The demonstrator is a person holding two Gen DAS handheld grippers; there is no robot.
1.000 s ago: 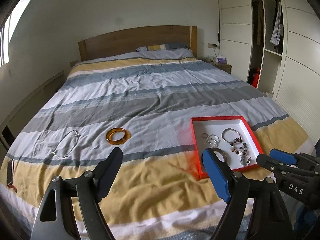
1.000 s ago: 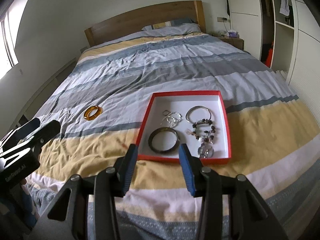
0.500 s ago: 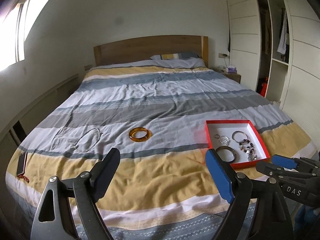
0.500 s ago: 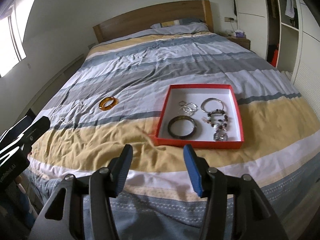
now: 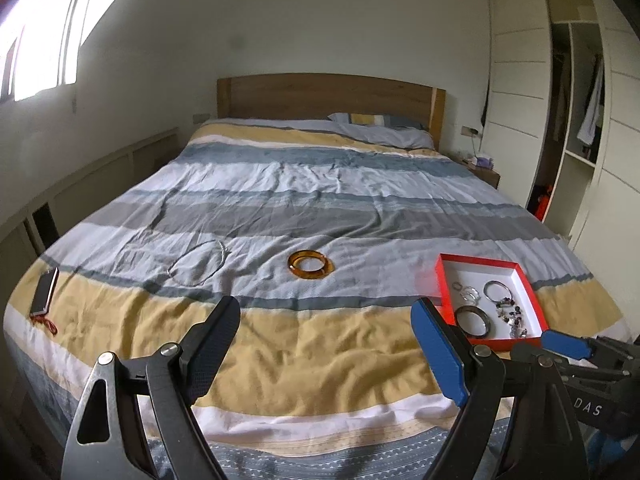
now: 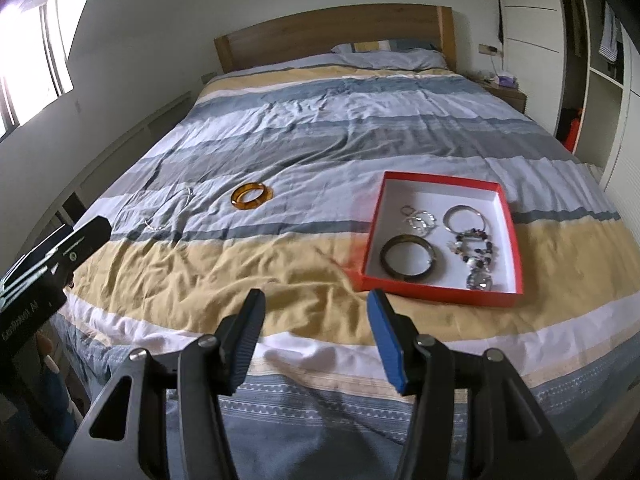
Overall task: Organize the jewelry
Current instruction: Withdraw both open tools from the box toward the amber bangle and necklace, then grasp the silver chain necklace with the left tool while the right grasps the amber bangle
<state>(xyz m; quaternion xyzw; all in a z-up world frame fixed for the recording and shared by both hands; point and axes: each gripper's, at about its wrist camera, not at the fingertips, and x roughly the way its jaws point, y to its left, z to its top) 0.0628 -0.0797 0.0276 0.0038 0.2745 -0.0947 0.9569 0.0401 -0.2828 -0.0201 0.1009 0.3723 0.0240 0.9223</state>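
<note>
Both grippers have backed off toward the foot of the bed (image 5: 320, 208); more duvet shows under them than a second ago, and the red tray (image 6: 436, 286) sits farther from the right gripper (image 6: 316, 340).

Step in hand, my read: between picks. Tray already holds a dark bangle (image 6: 407, 256), a silver bangle (image 6: 466, 218), rings and a beaded bracelet. Left out on the duvet: amber bangle (image 5: 311, 264) and, further left, a thin chain necklace (image 5: 198, 262). A phone (image 5: 45, 291) lies near the left edge.

Next move probably: left gripper (image 5: 326, 344) reaches forward for the amber bangle, one finger through the ring.

Fingers: left pair wide apart, empty. Right pair moderately apart, empty, touching nothing.
</note>
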